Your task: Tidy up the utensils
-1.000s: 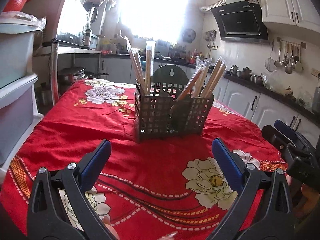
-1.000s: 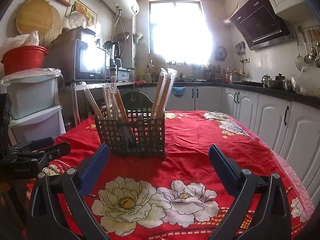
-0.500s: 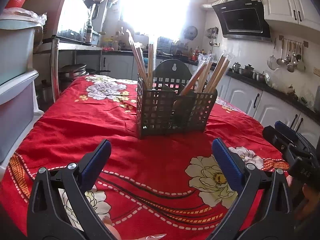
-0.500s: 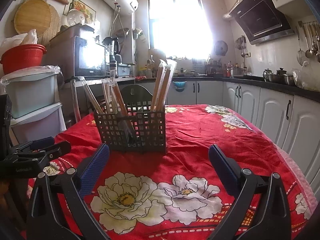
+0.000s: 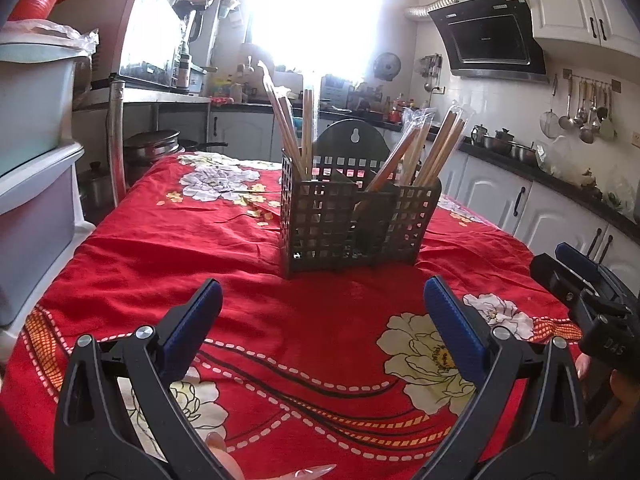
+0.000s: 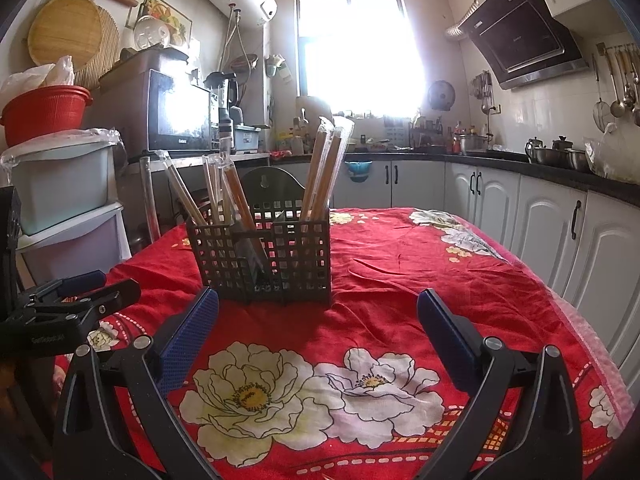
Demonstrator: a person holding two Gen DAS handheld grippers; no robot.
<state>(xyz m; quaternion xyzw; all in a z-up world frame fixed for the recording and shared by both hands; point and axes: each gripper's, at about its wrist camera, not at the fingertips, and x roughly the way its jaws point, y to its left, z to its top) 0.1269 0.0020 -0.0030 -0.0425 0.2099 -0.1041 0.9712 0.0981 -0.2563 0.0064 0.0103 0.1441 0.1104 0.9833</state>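
A dark perforated utensil caddy stands upright on the red flowered tablecloth, also seen in the right wrist view as the caddy. Wrapped chopsticks lean in its compartments, and more wrapped chopsticks show from the right side. My left gripper hovers open in front of the caddy with nothing between its fingers. My right gripper is open too, a little short of the caddy, and holds nothing. Each gripper appears at the edge of the other's view.
Stacked plastic drawers stand at the table's left. White cabinets and a black counter run along the right wall. A person's fingertips show below the left gripper. The tablecloth in front of the caddy is bare.
Both grippers have drawn slightly closer to the caddy, so it looms larger and lower in view. Both stay open and hold nothing.
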